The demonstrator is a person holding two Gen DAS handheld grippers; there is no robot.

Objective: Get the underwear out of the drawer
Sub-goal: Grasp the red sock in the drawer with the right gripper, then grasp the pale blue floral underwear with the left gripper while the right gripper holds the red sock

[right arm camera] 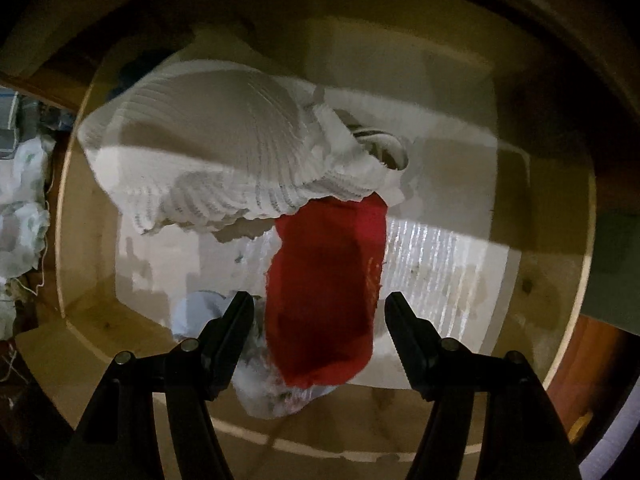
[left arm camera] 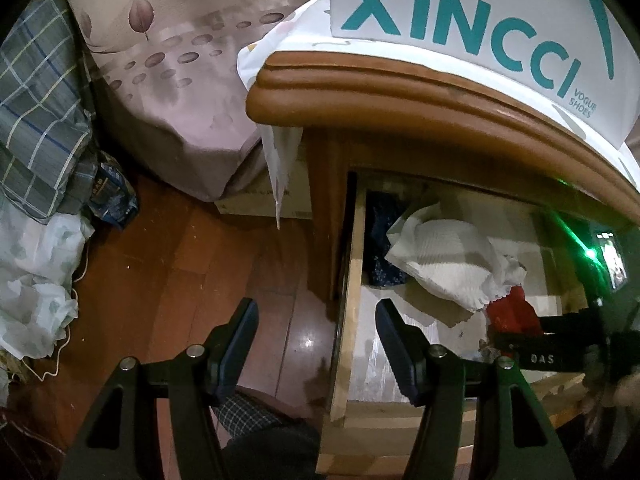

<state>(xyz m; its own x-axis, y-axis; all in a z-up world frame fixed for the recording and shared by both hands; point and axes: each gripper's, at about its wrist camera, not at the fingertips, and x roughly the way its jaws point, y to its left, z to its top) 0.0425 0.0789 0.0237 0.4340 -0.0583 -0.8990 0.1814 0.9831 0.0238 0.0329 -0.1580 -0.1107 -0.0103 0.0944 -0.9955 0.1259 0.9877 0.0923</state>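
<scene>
The wooden drawer (left arm camera: 353, 280) of a nightstand stands pulled out. Inside lie a white ribbed garment (left arm camera: 440, 256), a red piece of underwear (left arm camera: 514, 312) and a dark blue cloth (left arm camera: 380, 240). My left gripper (left arm camera: 317, 306) is open and empty, straddling the drawer's left wall. In the right wrist view my right gripper (right arm camera: 320, 298) points straight down into the drawer (right arm camera: 60, 240), open, with the red underwear (right arm camera: 324, 280) between its fingers and not pinched. The white ribbed garment (right arm camera: 224, 148) overlaps the red one's far end. A pale blue-white cloth (right arm camera: 264, 392) lies under its near end.
A white shoe box (left arm camera: 480, 20) sits on the nightstand top (left arm camera: 400, 92). A bed with a leaf-print sheet (left arm camera: 168, 60) is to the left, with plaid bedding (left arm camera: 36, 112) and white cloth (left arm camera: 36, 272) piled on the wooden floor (left arm camera: 200, 272). A person's checked trouser leg (left arm camera: 248, 416) is below.
</scene>
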